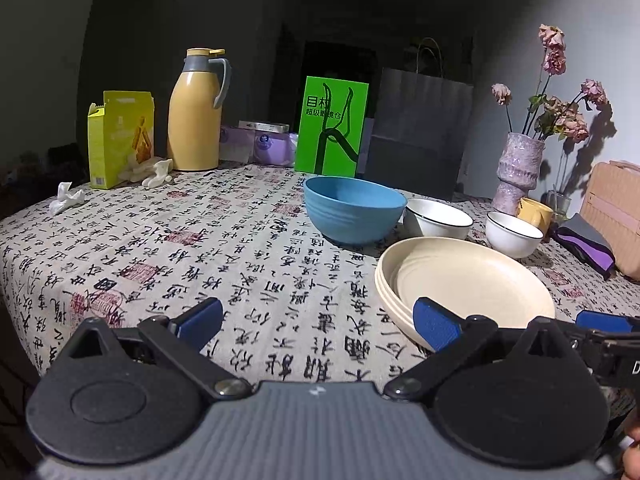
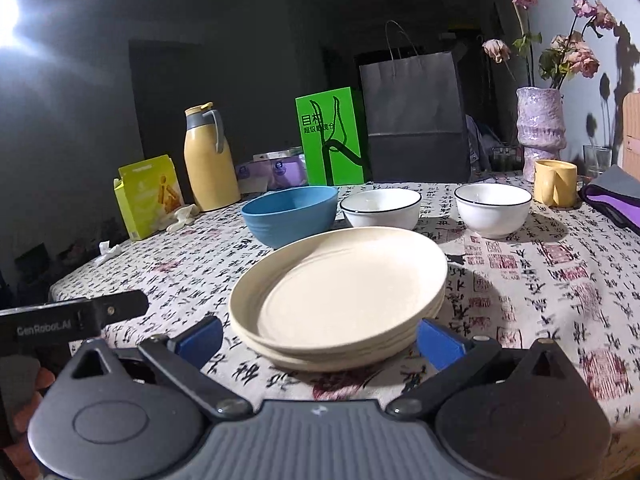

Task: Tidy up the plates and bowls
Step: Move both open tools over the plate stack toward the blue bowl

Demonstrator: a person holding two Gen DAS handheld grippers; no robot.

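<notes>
Right wrist view showed the right gripper wide open, empty, straddling the stacked cream plates. The left gripper was likewise open beside them. Bowl gathering seemingly came next, needing a reach toward the blue bowl.

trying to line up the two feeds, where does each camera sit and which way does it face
Left wrist: on the open left gripper, low over the table's near edge, facing across; right gripper's tip at the right edge.
Right wrist: on the open right gripper, facing the cream plates; left gripper's body at its left.
Shared: plates, blue bowl, two white bowls, yellow thermos.
</notes>
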